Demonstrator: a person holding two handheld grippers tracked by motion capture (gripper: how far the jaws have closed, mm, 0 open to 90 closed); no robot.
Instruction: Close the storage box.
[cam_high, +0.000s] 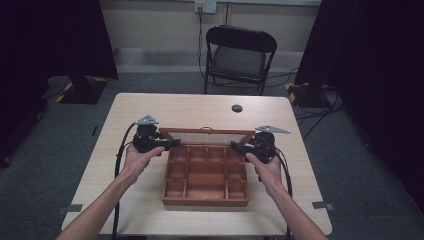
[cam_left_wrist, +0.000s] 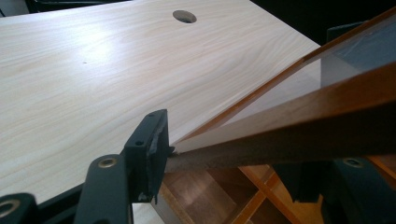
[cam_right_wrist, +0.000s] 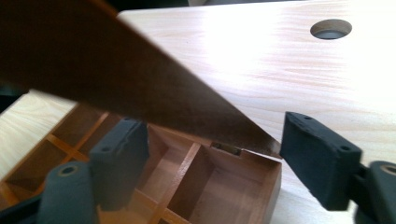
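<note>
Here, box: a brown wooden box with divided compartments (cam_high: 205, 180) sits on the near middle of the pale wood-grain table (cam_high: 150, 107), its glass-paned wooden lid (cam_high: 207, 136) raised and tilted along the far side.
Left gripper: the black left gripper (cam_high: 167, 144) meets the lid's left end; in the left gripper view the lid's frame (cam_left_wrist: 299, 121) runs between the jaws, one pad touching it, the other jaw dark and half hidden under the frame, so the grip looks closed on the lid.
Right gripper: the black right gripper (cam_high: 239, 146) is at the lid's right end; in the right gripper view its jaws stand wide apart, with the lid's edge (cam_right_wrist: 140, 79) crossing between them and touching neither that I can see.
Hidden: the lid covers the far row of compartments in the high view; a small metal hinge (cam_right_wrist: 226, 148) peeks out under the lid edge; the near jaws are blurred.
Edges: the box's near wall lies close to the table's near edge.
Open room: bare tabletop on the far side up to a round cable hole (cam_high: 237, 108), and to the left and right of the box.
Beyond: a black folding chair (cam_high: 240, 52) stands behind the table's far edge.
</note>
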